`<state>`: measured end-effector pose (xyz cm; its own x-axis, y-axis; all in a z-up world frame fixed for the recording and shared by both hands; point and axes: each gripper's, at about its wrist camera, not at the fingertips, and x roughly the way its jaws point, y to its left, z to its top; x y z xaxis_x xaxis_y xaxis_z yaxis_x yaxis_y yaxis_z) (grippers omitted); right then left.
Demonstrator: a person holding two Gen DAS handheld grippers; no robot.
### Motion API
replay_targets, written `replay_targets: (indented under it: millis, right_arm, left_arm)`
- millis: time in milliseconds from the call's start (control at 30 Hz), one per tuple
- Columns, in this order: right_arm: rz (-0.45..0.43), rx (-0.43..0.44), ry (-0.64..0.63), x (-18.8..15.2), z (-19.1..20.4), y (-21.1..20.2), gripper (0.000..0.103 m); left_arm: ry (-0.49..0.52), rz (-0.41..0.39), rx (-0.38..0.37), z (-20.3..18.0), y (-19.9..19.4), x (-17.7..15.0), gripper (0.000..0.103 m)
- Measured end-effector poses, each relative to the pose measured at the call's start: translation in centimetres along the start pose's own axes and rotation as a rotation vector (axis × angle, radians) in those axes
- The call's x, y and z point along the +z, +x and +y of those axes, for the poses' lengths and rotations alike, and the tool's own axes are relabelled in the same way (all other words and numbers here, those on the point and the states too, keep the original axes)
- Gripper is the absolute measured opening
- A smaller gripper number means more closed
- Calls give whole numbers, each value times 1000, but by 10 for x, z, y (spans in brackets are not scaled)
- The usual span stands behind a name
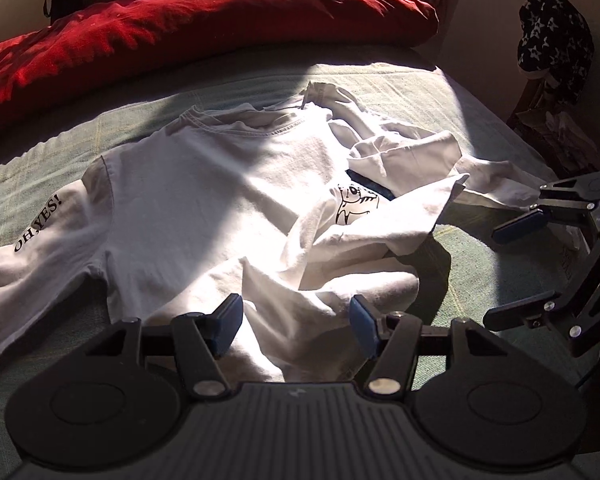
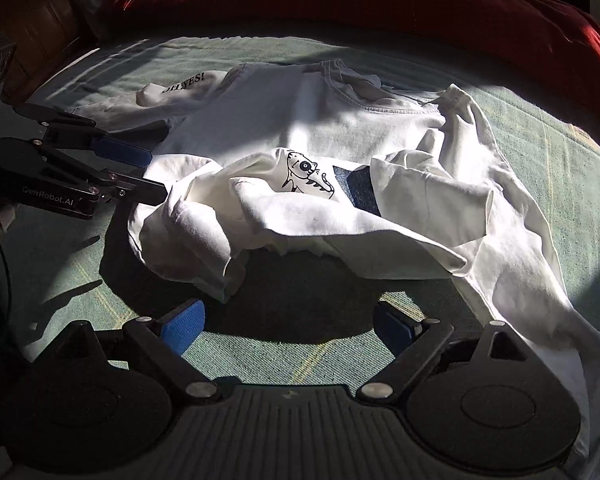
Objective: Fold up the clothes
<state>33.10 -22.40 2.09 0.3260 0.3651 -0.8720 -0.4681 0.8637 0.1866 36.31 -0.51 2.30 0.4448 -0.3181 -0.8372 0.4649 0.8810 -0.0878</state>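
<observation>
A white T-shirt point(image 1: 180, 200) point(image 2: 340, 128) lies spread on a green bed sheet point(image 1: 420, 92) point(image 2: 260, 352), with "OH,YES!" printed on one sleeve. Its lower part is bunched up over the chest, partly covering a cartoon print point(image 1: 354, 204) point(image 2: 306, 176). My left gripper point(image 1: 296, 320) point(image 2: 148, 172) hovers open over the rumpled hem, and the pads are not pressing the cloth. My right gripper point(image 2: 288, 320) point(image 1: 512, 268) stands open above bare sheet, just in front of the bunched fabric, with nothing between its fingers.
A big red pillow point(image 1: 180, 20) point(image 2: 380, 0) lies along the far side of the bed. A dark star-patterned cloth point(image 1: 552, 40) hangs beyond the bed's right edge. Dark wooden furniture point(image 2: 40, 20) stands at the far left. Strong sunlight and deep shadows cross the sheet.
</observation>
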Motion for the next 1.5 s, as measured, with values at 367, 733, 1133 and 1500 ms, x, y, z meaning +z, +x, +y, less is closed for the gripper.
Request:
replay_targets:
  millis: [367, 733, 1133, 1500]
  right_arm:
    - [52, 19, 105, -61, -3, -11, 96]
    - [33, -26, 176, -77, -26, -20, 96]
    - [14, 9, 157, -62, -25, -14, 96]
    - [-69, 235, 85, -13, 0, 32, 97]
  left_arm:
    - [399, -96, 178, -96, 49, -4, 67]
    - [327, -53, 350, -67, 46, 10, 69]
    - [395, -55, 400, -31, 39, 24, 76]
    - [280, -60, 270, 0, 38, 40, 76]
